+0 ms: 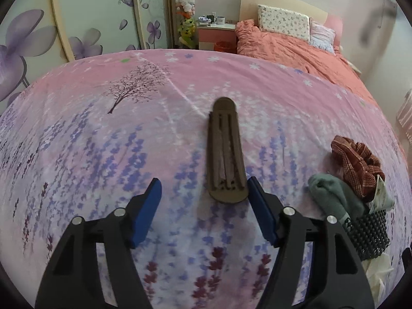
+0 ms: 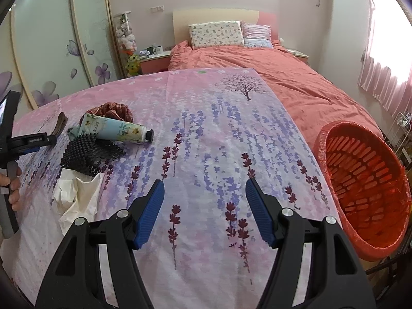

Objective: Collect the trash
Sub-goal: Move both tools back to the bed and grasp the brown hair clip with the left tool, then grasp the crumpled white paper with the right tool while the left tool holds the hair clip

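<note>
Dead ahead of the left gripper: brown slotted piece, near end just inside the right pad, long axis running away along the fingers. Jaws wide, empty. Right view: right gripper gaping, nothing held; crumpled paper off its left, red bin to its right.

Both views ride on hand-held grippers, looking forward and steeply down along their fingers over the flowered bedspread, close above it. The left one faces the wardrobe side – the right one sits further right, near the red basket. Both share the small pile of clutter and the pillows beyond.
</note>
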`<state>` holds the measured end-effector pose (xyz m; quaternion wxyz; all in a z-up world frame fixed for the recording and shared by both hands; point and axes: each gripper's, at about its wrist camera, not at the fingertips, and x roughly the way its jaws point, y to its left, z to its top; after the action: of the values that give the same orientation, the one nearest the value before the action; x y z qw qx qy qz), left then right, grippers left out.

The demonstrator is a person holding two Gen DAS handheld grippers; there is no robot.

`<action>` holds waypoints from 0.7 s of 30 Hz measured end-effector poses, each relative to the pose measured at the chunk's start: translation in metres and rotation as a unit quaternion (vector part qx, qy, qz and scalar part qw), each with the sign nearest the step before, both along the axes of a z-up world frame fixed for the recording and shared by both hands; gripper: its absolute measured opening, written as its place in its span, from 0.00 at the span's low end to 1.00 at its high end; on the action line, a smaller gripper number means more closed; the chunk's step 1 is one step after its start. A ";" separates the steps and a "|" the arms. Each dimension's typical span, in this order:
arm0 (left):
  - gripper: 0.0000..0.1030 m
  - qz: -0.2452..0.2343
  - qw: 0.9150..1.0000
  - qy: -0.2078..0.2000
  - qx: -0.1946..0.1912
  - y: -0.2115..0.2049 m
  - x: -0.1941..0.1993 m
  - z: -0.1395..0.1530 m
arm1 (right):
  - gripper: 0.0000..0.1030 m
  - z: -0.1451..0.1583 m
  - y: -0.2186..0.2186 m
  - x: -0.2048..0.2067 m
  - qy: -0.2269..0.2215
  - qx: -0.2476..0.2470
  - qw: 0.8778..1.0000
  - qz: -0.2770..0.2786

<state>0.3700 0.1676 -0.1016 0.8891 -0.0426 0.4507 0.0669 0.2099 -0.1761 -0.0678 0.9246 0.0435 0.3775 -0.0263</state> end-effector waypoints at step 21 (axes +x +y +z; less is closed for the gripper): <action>0.32 -0.064 0.998 -0.008 0.027 -0.017 -0.018 -0.002 | 0.64 0.006 0.017 -0.005 0.001 0.069 0.996 0.050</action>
<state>0.3522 0.1511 -0.1038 0.8962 0.0096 0.4430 0.0221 0.2046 -0.1596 -0.0614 0.9193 0.0881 0.3808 0.0457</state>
